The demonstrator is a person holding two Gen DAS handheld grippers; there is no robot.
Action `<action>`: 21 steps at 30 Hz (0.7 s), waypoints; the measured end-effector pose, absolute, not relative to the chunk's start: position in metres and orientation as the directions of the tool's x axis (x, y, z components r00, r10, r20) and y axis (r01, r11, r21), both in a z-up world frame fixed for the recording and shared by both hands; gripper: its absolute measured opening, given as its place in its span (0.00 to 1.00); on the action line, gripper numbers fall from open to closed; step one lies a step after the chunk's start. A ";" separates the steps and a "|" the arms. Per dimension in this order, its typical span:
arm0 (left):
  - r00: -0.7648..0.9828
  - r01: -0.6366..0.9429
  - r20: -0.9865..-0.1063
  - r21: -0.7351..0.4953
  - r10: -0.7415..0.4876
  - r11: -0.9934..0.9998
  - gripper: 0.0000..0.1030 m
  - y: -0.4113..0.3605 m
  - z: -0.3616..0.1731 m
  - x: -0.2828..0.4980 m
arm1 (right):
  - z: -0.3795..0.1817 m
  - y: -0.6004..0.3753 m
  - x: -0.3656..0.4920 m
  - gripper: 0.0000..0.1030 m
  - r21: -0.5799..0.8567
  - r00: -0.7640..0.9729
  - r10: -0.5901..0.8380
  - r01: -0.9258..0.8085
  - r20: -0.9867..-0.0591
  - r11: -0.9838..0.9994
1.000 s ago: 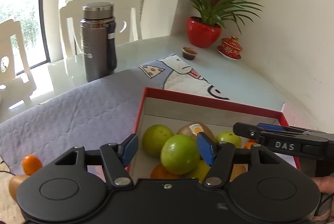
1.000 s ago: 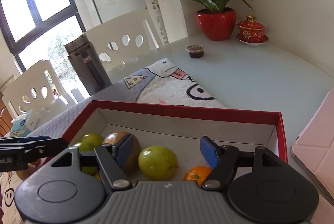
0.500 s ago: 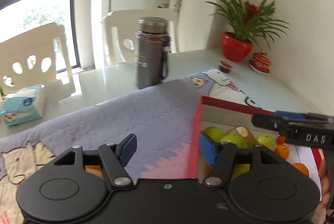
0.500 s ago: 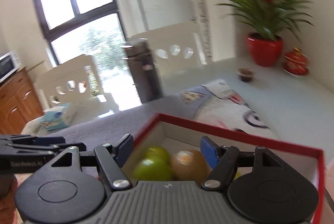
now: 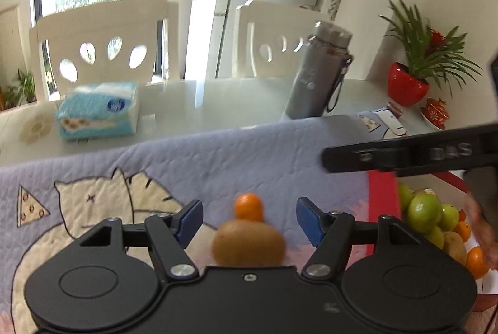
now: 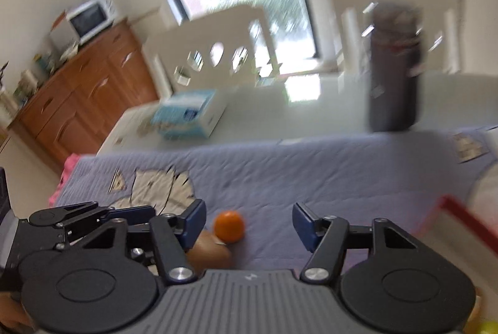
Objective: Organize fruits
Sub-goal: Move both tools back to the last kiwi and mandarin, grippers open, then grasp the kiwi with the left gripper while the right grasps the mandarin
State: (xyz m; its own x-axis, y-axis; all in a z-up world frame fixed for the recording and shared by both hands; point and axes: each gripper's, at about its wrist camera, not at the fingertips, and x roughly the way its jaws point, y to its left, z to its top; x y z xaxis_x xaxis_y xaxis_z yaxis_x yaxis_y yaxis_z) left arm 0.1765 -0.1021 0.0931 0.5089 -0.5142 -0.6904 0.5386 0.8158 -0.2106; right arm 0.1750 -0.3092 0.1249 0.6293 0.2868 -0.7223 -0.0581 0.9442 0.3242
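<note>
A brown kiwi (image 5: 249,243) and a small orange (image 5: 248,206) lie on the purple quilted mat (image 5: 218,166), the orange just behind the kiwi. My left gripper (image 5: 249,220) is open and empty, its blue pads either side of the two fruits. The red box (image 5: 381,194) at the right holds several green, orange and brown fruits (image 5: 425,212). My right gripper (image 6: 249,220) is open and empty; the orange (image 6: 228,225) and kiwi (image 6: 208,253) lie near its left finger. The right gripper's body crosses the left wrist view (image 5: 404,152).
A blue tissue pack (image 5: 98,110), a grey bottle (image 5: 317,75), a red potted plant (image 5: 407,82) and a red lidded cup (image 5: 435,113) stand on the glass table. White chairs stand behind. The box's red edge (image 6: 467,225) shows right in the right wrist view.
Both grippers have swung left, away from over the box, to over the mat. The kiwi and orange now lie between the left gripper's open fingers. Both stay open.
</note>
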 end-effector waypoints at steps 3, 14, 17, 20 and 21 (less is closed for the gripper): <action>0.481 0.547 -0.693 -0.241 -0.537 0.801 0.77 -0.098 0.084 0.183 | 0.105 -0.297 0.202 0.57 0.343 0.562 0.315 -0.059 -0.765 0.938; 0.398 0.602 -0.737 -0.240 -0.547 0.762 0.78 -0.102 0.058 0.191 | 0.045 -0.273 0.237 0.43 0.372 0.429 0.357 -0.053 -0.829 0.927; 0.378 0.609 -0.736 -0.259 -0.562 0.750 0.79 -0.103 0.055 0.191 | 0.046 -0.269 0.237 0.42 0.355 0.432 0.346 -0.063 -0.833 0.933; 0.360 0.615 -0.736 -0.275 -0.574 0.739 0.79 -0.104 0.053 0.193 | 0.048 -0.267 0.236 0.37 0.336 0.438 0.330 -0.068 -0.836 0.940; 0.350 0.615 -0.736 -0.286 -0.580 0.735 0.79 -0.104 0.052 0.194 | 0.047 -0.267 0.236 0.37 0.338 0.440 0.331 -0.066 -0.835 0.939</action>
State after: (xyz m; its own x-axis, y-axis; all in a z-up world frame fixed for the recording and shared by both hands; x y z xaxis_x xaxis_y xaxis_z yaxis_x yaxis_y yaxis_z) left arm 0.1940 -0.1037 0.0521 0.3496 -0.5796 -0.7361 0.6151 0.7346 -0.2864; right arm 0.2358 -0.2672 0.0470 0.4400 0.3312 -0.8347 -0.0663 0.9389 0.3376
